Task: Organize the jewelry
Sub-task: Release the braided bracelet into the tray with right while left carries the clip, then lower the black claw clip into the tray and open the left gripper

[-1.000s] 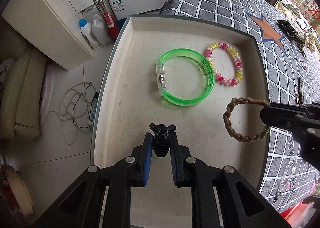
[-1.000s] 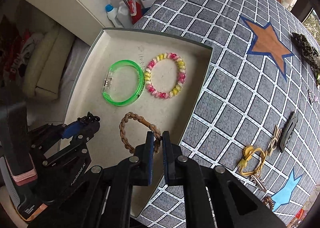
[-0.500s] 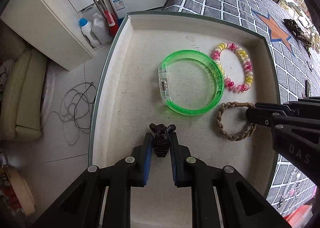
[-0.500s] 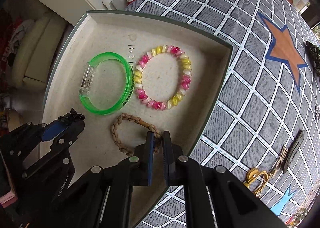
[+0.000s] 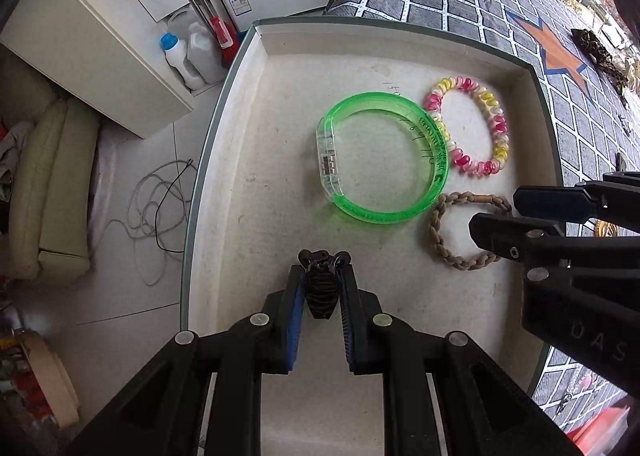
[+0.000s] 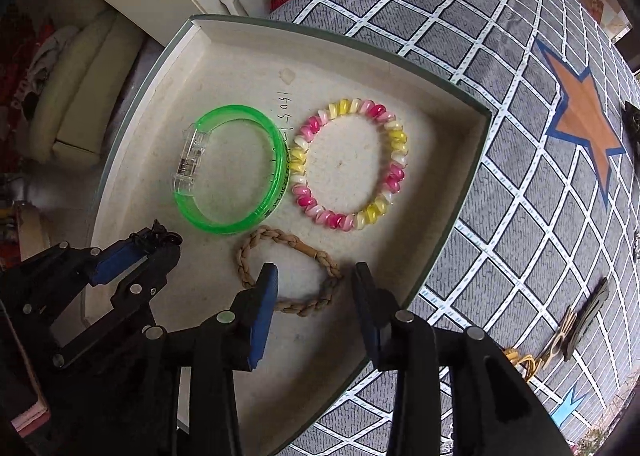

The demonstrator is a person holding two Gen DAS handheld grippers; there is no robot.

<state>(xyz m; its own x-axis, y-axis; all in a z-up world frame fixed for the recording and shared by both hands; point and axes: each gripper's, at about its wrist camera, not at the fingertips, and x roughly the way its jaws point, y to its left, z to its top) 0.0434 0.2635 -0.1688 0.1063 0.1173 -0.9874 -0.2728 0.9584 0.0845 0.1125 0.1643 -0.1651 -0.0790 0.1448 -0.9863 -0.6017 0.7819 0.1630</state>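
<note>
The right tool (image 6: 314,288) is opening its jaws around the braided bracelet (image 6: 290,268), which lies on the tray (image 6: 452,191) floor between the pads, just ahead of the green bangle (image 6: 232,171). It should lift straight up once clear, without dragging the braid. The left tool (image 5: 320,296) grips a dark hair clip (image 5: 322,284) narrowly, and should set it in the bare tray space beyond its tips.

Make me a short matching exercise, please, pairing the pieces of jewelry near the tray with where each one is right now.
Things:
1. green bangle
2. braided bracelet
3. black hair claw
4. yellow cord piece

Places:
A. on the checked cloth outside the tray
B. clamped in the left hand-held gripper
C. beside the pink-and-yellow bead bracelet
D. between the opening fingers of the right hand-held gripper

Pairs: 1-C, 2-D, 3-B, 4-A
</note>
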